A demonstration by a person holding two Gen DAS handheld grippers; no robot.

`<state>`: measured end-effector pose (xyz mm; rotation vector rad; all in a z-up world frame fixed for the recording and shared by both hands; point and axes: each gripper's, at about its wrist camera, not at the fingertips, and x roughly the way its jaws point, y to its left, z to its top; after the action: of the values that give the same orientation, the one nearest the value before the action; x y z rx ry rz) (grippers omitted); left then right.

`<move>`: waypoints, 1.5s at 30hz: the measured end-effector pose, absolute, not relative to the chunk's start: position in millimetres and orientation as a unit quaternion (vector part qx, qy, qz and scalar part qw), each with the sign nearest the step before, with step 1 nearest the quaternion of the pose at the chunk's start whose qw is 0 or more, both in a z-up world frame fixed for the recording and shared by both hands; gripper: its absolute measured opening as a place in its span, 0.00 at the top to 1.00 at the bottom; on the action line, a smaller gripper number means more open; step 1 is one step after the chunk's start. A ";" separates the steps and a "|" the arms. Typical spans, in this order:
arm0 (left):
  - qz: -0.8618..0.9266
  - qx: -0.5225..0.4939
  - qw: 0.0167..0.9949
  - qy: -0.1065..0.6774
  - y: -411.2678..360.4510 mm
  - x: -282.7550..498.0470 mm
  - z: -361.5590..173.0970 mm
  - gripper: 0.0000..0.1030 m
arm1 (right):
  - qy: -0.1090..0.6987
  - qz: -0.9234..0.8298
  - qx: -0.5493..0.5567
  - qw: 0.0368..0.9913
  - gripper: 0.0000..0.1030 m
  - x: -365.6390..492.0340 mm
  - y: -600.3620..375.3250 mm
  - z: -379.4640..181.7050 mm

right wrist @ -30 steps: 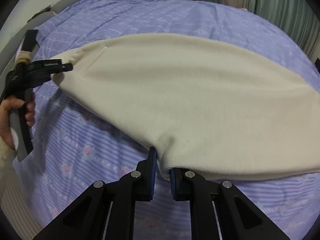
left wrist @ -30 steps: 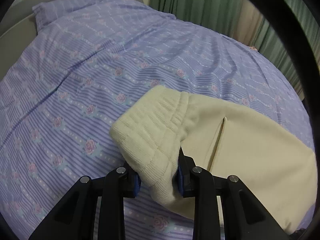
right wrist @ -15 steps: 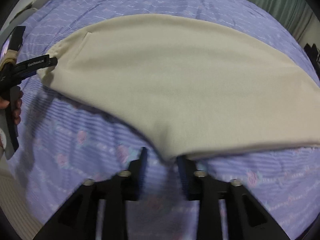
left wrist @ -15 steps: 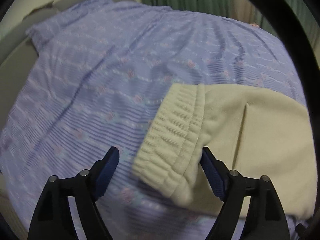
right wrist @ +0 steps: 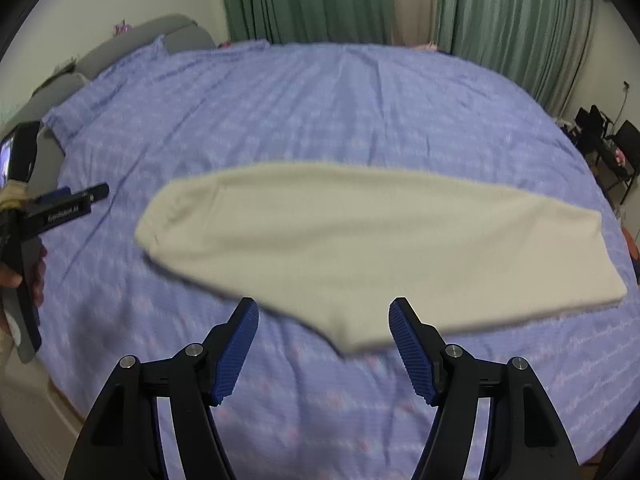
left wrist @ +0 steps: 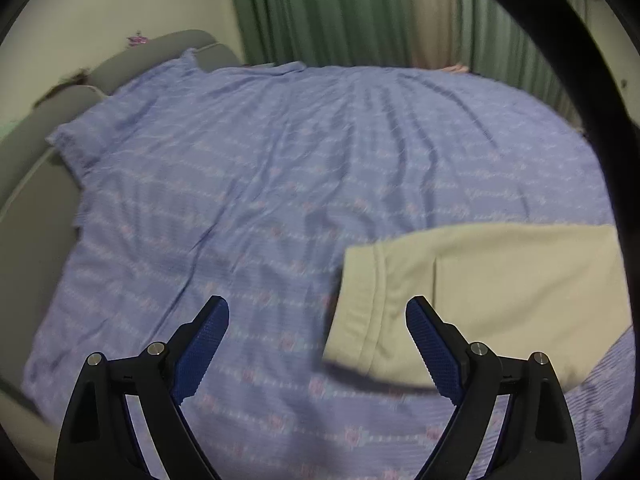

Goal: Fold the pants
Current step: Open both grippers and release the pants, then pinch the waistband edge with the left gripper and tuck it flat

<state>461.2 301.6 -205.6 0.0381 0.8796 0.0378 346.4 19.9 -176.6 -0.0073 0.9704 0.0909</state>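
Bedroom with green curtains [right wrist: 304, 0] at twelve o'clock, a grey headboard [right wrist: 176, 32] toward ten, and a bed spread with a lilac floral sheet [left wrist: 280, 160]. Cream pants [right wrist: 360, 248] folded in half lengthwise, lying flat on the sheet, waistband [left wrist: 360, 312] at the left end and leg hems toward three o'clock in the right wrist view. Left gripper [left wrist: 316, 344] raised above the waistband, jaws spread wide after just opening, gripping nothing. Right gripper [right wrist: 324, 344] likewise clear above the near edge of the pants, jaws apart after just opening, empty. Frames motion-blurred, so possibly a slight ruck along the near edge. Dark chairs [right wrist: 608, 140] at two o'clock.
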 end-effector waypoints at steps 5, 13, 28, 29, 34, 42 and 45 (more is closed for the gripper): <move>-0.059 -0.030 0.884 0.464 319.8 522.6 -237.5 0.31 | 0.458 0.044 0.004 0.888 0.34 382.8 45.0 -187.5; -0.094 -0.066 0.835 0.538 317.9 598.2 -309.2 0.44 | 0.476 0.038 0.013 0.878 0.34 429.7 72.3 -226.9; -0.119 -0.179 0.815 0.538 342.0 607.3 -323.4 0.90 | 0.479 0.060 0.005 0.876 0.35 444.9 105.0 -232.9; -0.120 -0.183 0.817 0.534 343.1 605.8 -321.6 0.90 | 0.478 0.062 0.005 0.876 0.35 444.9 105.5 -232.0; -0.102 -0.189 0.836 0.505 352.5 599.3 -305.9 0.96 | 0.465 0.068 0.008 0.883 0.35 445.3 110.1 -225.4; -0.081 -0.129 0.843 0.515 345.4 609.2 -311.5 0.97 | 0.458 0.054 0.007 0.887 0.35 450.1 109.3 -221.6; -0.043 -0.086 0.870 0.483 340.6 602.8 -286.2 0.88 | 0.456 0.050 0.021 0.888 0.35 445.1 100.3 -213.9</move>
<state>602.8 340.6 -286.2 -0.1799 1.0110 -0.0907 445.1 100.3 -213.9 0.0445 0.9482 0.1037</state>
